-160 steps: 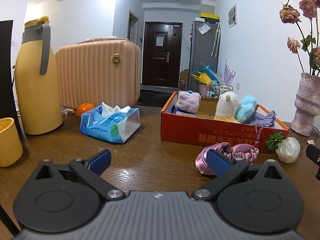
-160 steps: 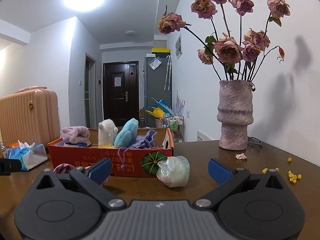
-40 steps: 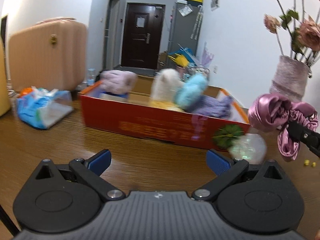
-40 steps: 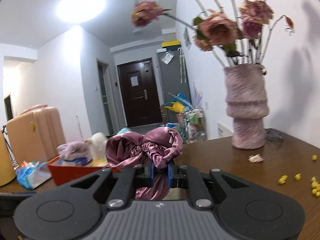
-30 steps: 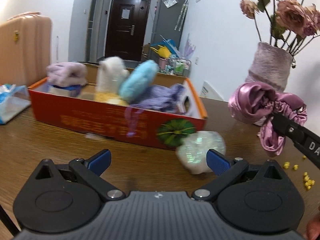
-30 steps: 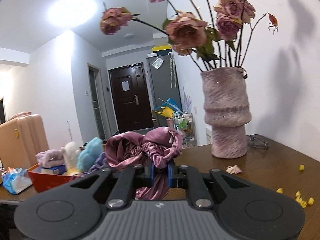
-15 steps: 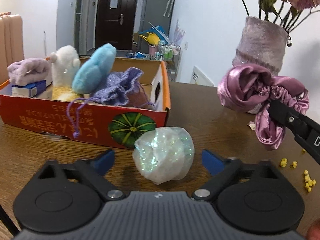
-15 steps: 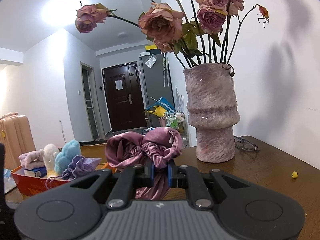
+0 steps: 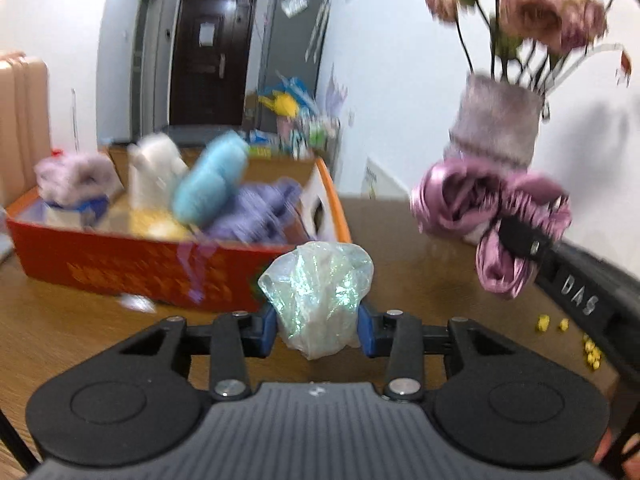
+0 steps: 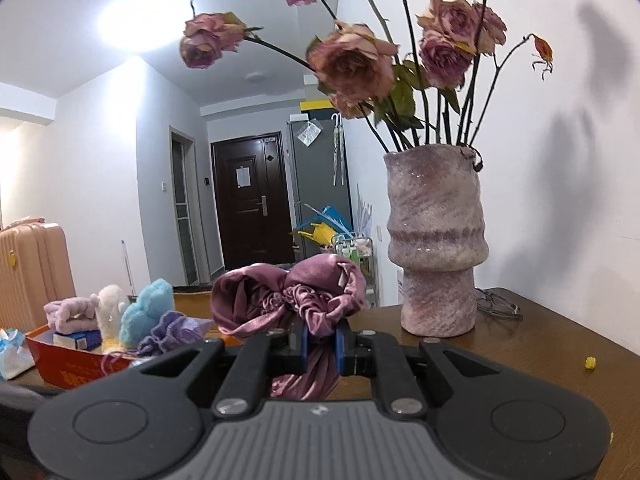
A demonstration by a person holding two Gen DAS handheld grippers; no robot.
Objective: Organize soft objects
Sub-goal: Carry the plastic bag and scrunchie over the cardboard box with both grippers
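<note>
Left wrist view first, from its left edge: my red cardboard box [image 9: 132, 264] sits on the wooden table [image 9: 400, 240], with pale printing along its front wall that is too blurred to read. Inside it lie a lilac plush [image 9: 72, 176], a white plush [image 9: 154, 172], a blue plush [image 9: 210, 184] and a purple knitted pouch [image 9: 260, 208] whose cord hangs over the front wall. Just in front of the box's right corner, my left gripper [image 9: 318, 330] is closing its jaws on the iridescent film bundle [image 9: 318, 292], both blue pads pressed against its sides. Further right, my right gripper [image 9: 524, 240] comes in from the edge, and the white letters "DAS" can be read on its black arm. It holds the mauve satin bonnet [image 9: 480, 204] up off the table, in front of the pink vase [image 9: 496, 132]. A few small yellow bits [image 9: 552, 324] lie on the table at the far right.

Right wrist view, again from the left: the pink suitcase [image 10: 28, 276], then the box [image 10: 68, 364] with its plush toys, then my right gripper [image 10: 320, 344] clamped tight on the bonnet [image 10: 288, 300], whose gathered folds bulge above the pads while a tail hangs below. The vase [image 10: 436, 240] of dried roses [image 10: 352, 64] stands to the right, with a pair of glasses [image 10: 500, 304] beside it.
</note>
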